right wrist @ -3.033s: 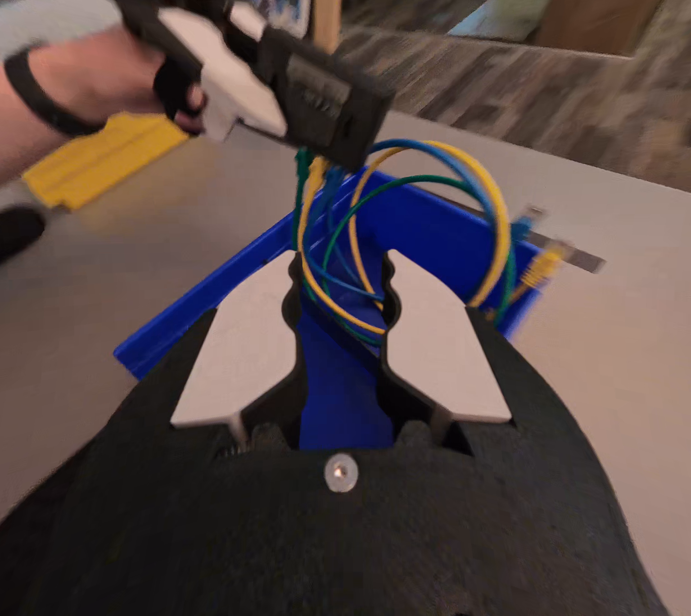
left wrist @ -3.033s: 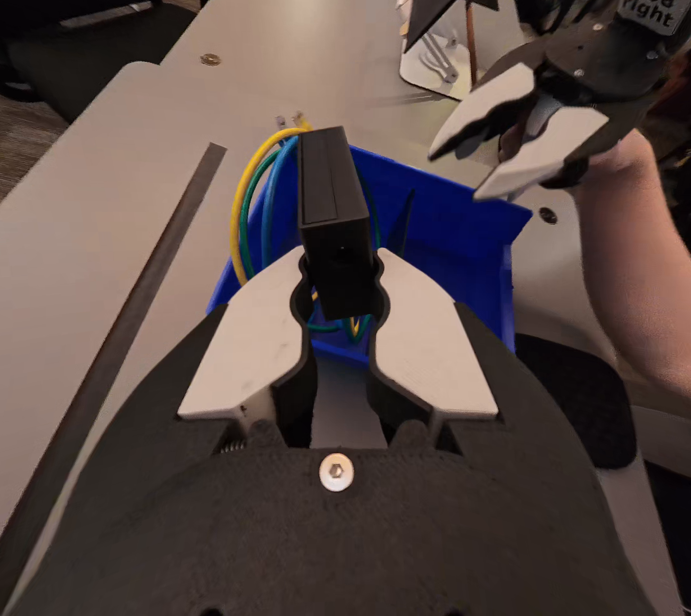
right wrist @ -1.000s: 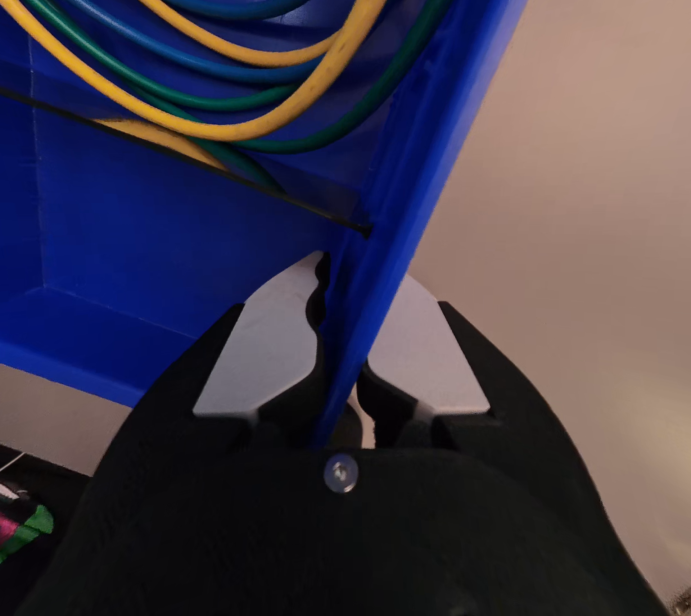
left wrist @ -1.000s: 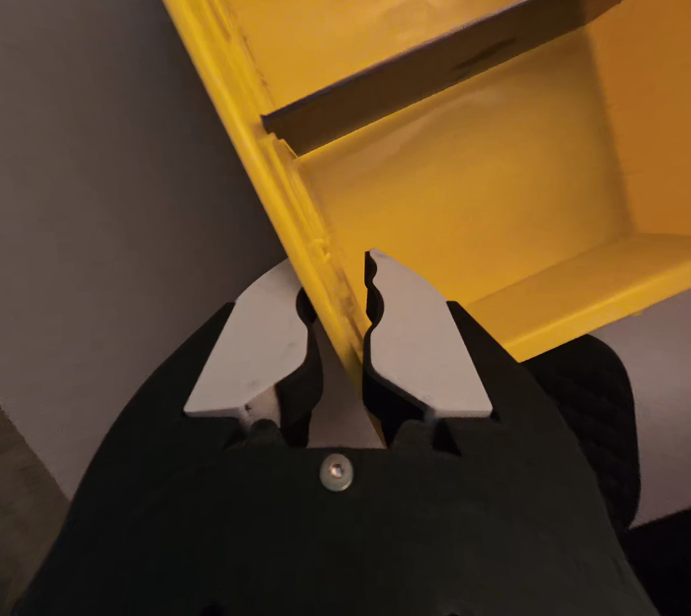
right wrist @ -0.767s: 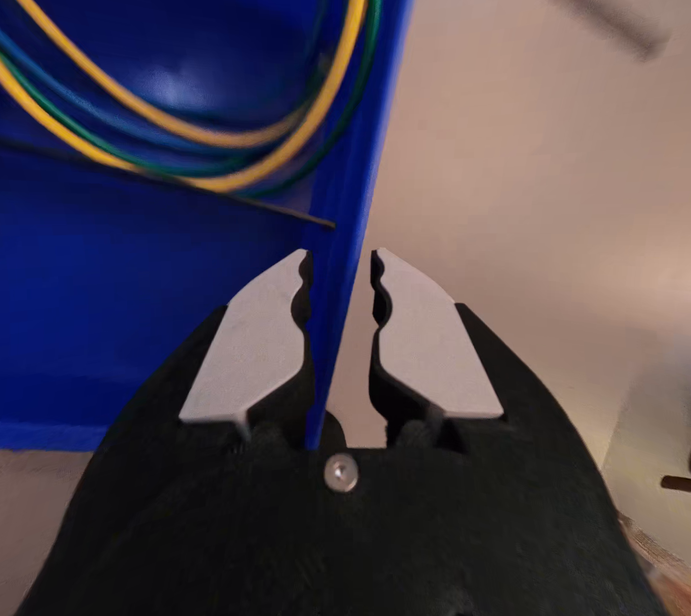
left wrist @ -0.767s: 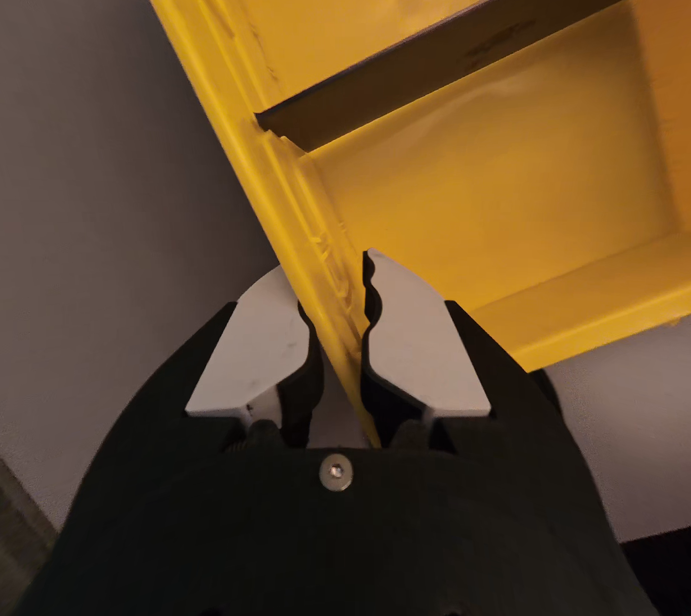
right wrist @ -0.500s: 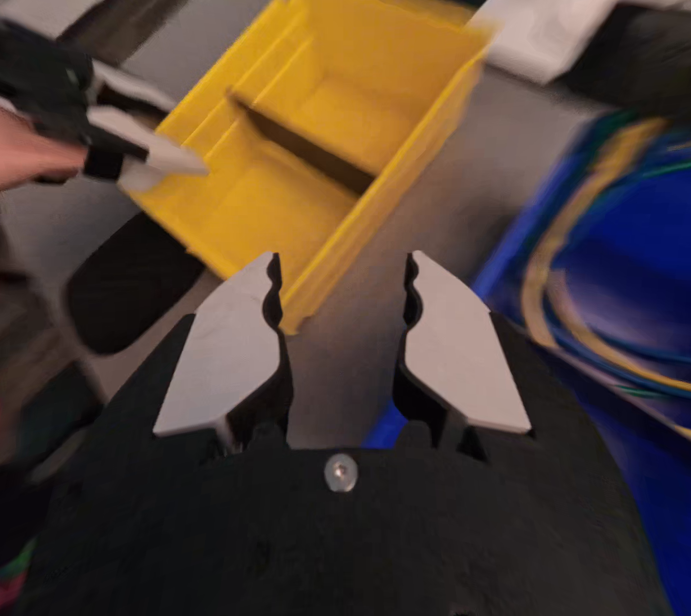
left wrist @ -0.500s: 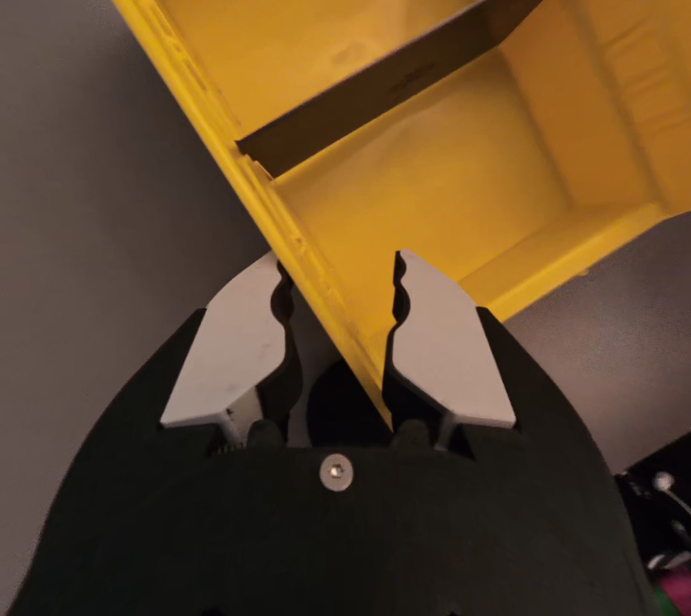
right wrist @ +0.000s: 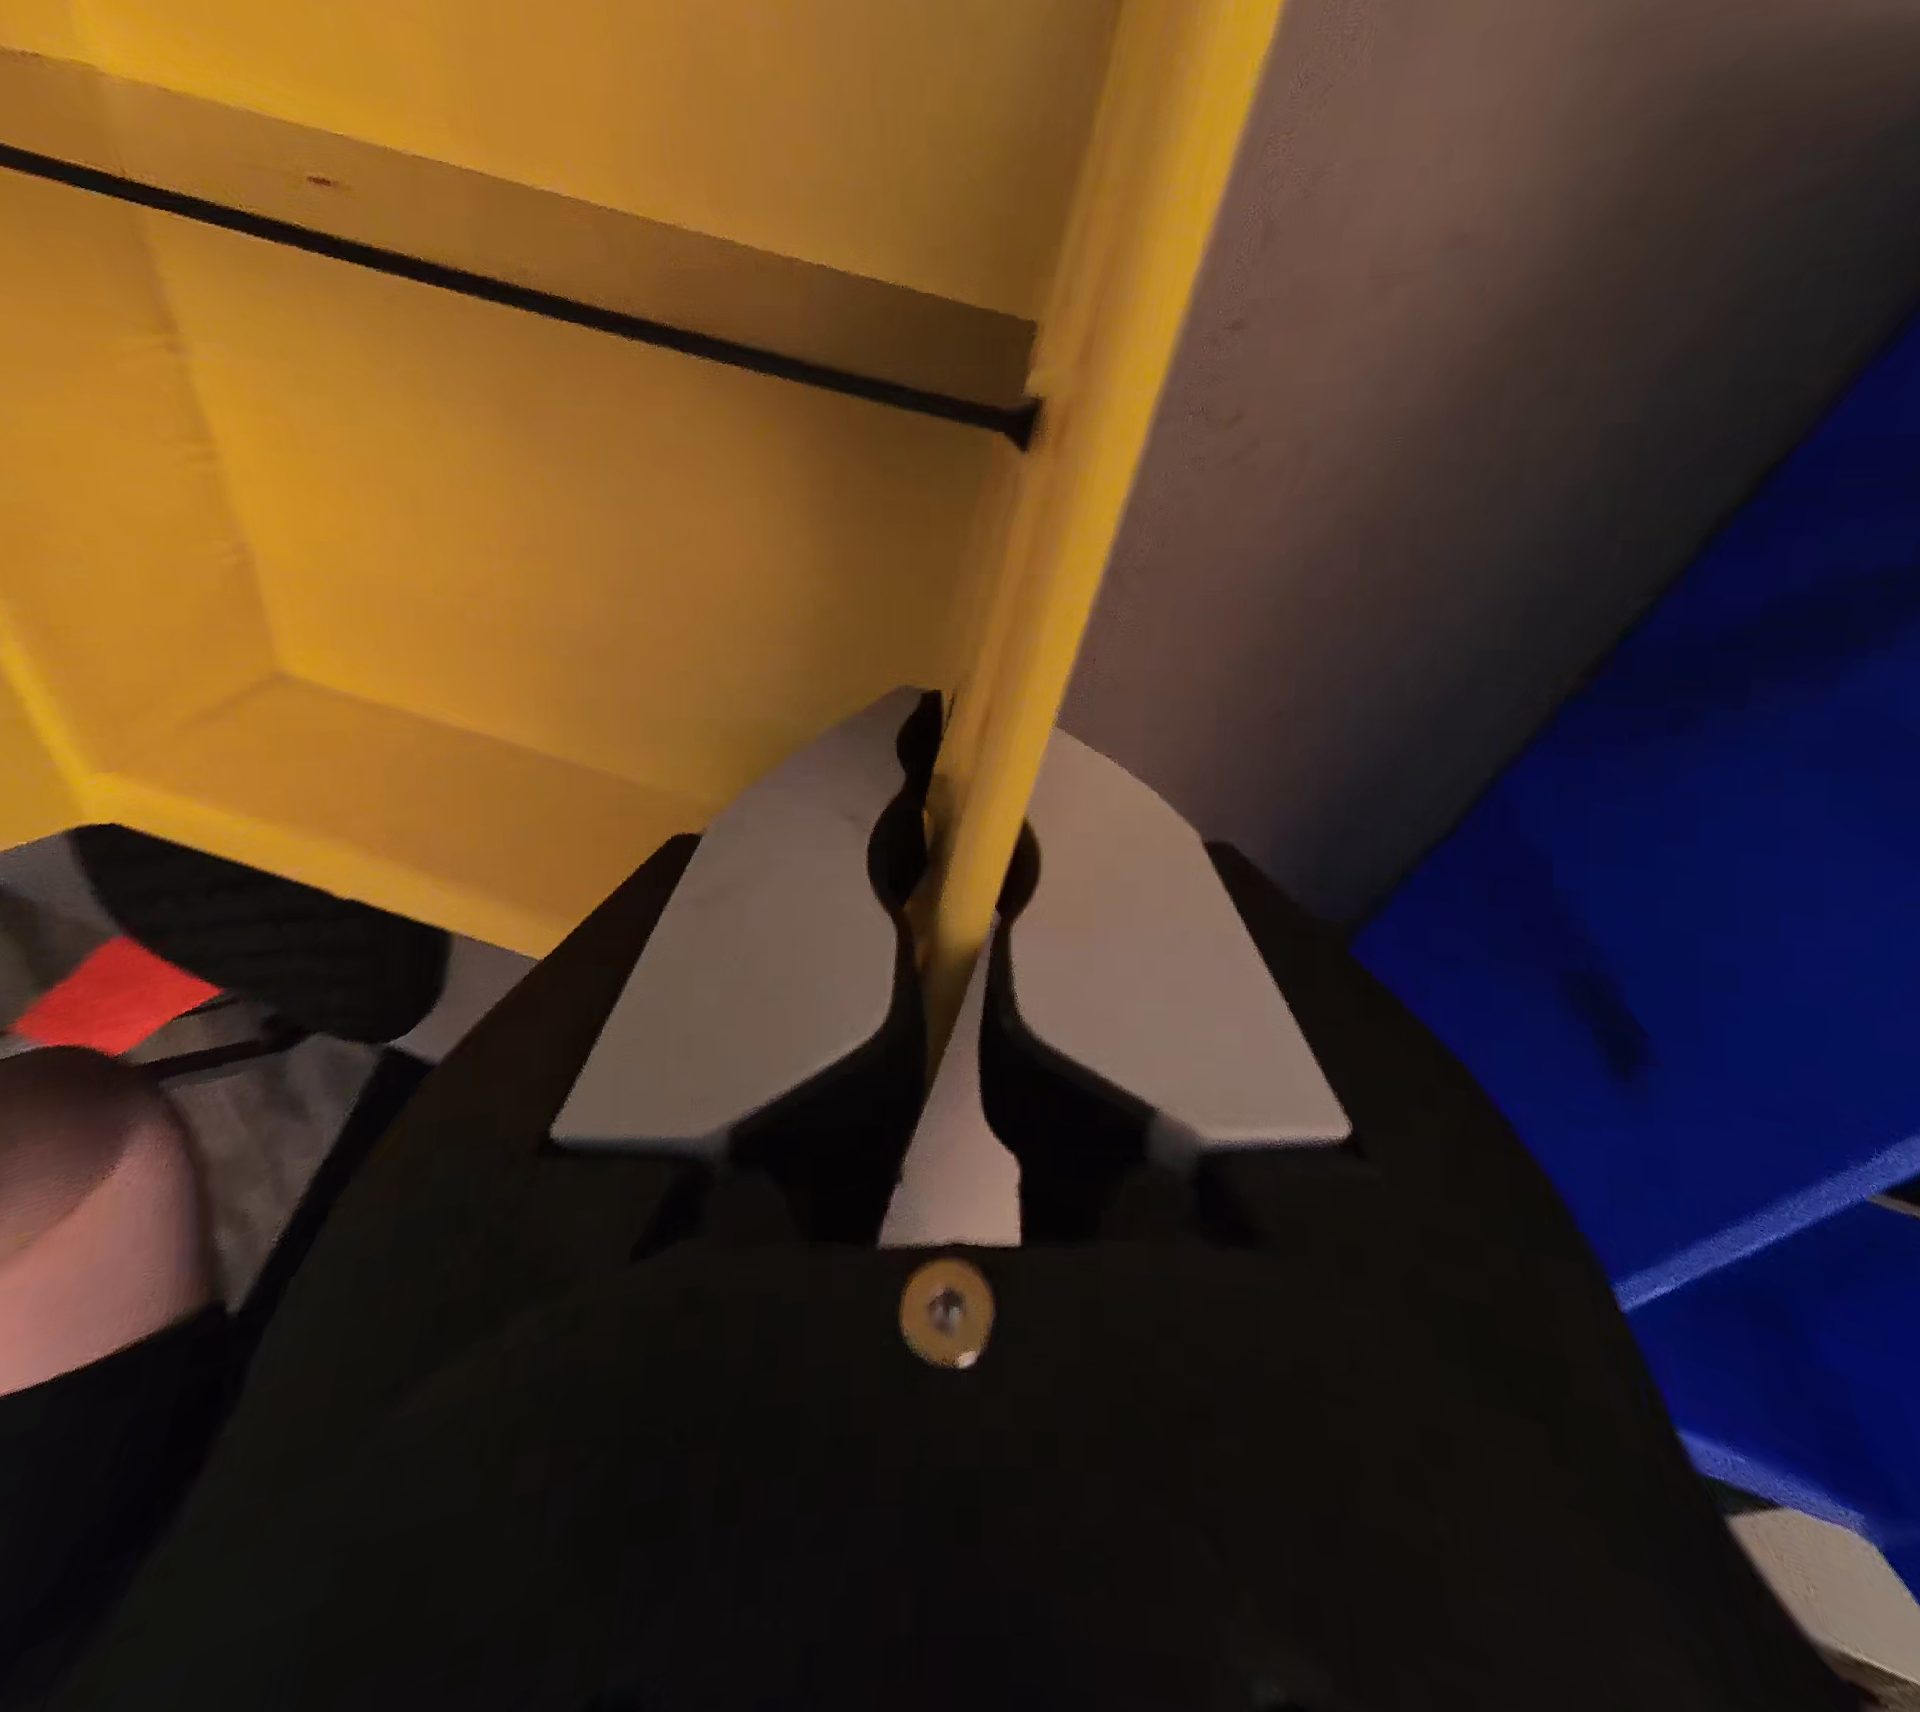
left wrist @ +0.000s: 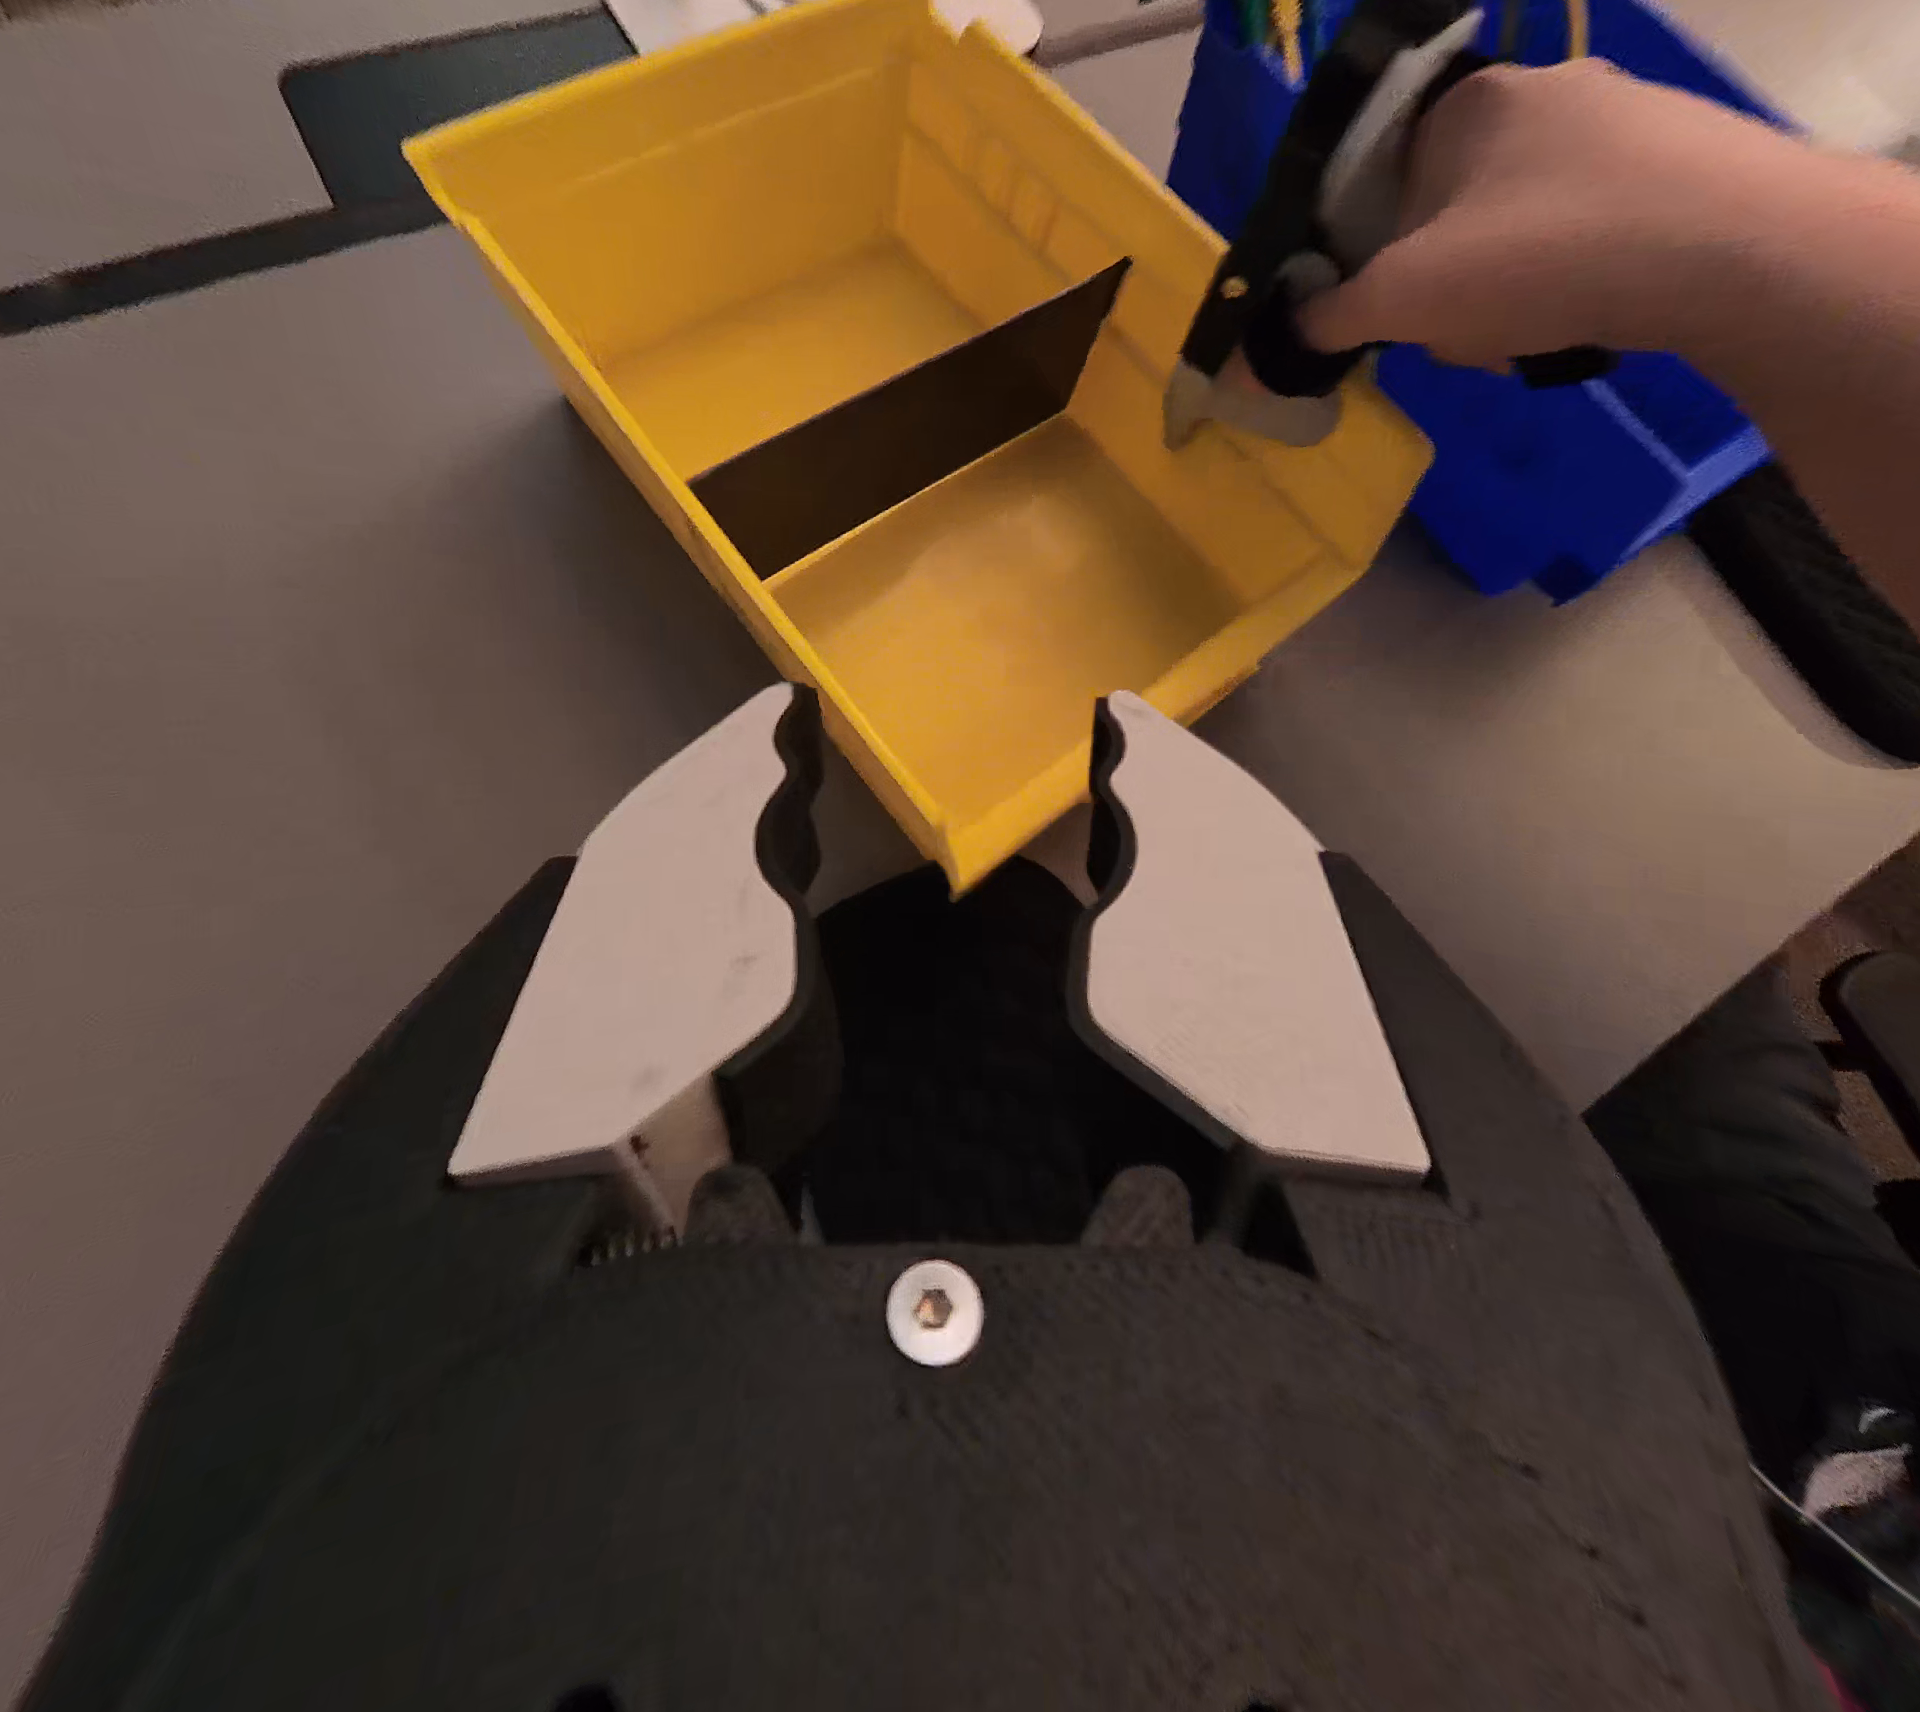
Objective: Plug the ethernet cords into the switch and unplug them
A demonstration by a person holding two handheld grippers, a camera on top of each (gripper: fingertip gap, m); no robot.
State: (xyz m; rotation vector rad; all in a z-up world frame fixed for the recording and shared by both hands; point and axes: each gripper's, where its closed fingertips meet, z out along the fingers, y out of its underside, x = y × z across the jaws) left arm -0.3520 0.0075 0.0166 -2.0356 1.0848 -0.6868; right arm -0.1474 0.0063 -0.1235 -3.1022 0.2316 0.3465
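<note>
right gripper [right wrist: 961, 805] is pinched on the side wall of the yellow bin [right wrist: 623, 519], wall running straight away from its fingers. left gripper [left wrist: 945, 789] hangs wide, holding nothing, astride the bin's near corner. the cords [left wrist: 1283, 0] sit in the blue bin [left wrist: 1558, 457] just beyond, on the right gripper's side (no switch in sight).

Counted on the surface [left wrist: 260, 519]: one yellow bin [left wrist: 727, 239] with one black divider [left wrist: 914, 436], making two compartments; one blue bin [left wrist: 1558, 457]; cords [left wrist: 1283, 0] inside, perhaps three; two grippers.
</note>
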